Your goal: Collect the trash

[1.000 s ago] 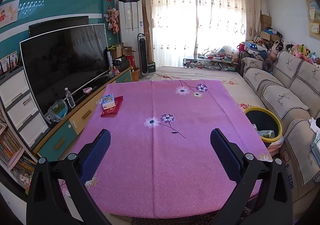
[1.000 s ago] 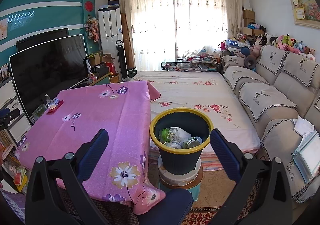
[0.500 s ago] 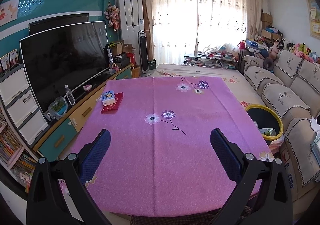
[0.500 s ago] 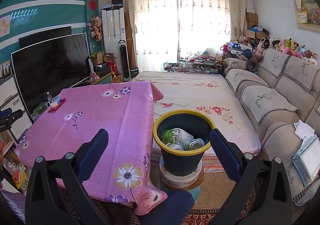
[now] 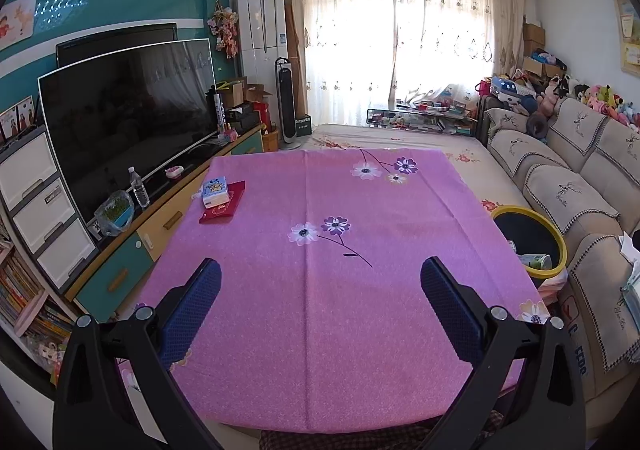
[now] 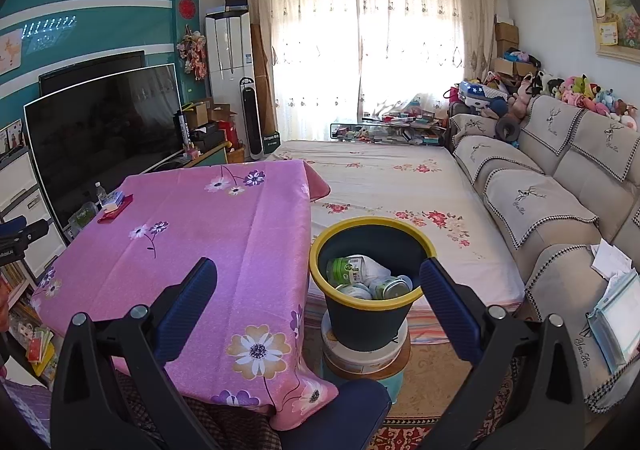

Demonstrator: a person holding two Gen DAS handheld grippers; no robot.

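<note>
The left gripper hangs above the near half of the pink flowered cloth covering the tabletop, its jaws spread wide with nothing between them, and the right gripper is just as widely released and empty over the tabletop's right edge. Just beside that edge stands the dark round bin with a yellow rim, on a white tub; green-and-white cans lie inside. A small blue-and-white packet rests on a flat red pouch at the tabletop's far left.
</note>
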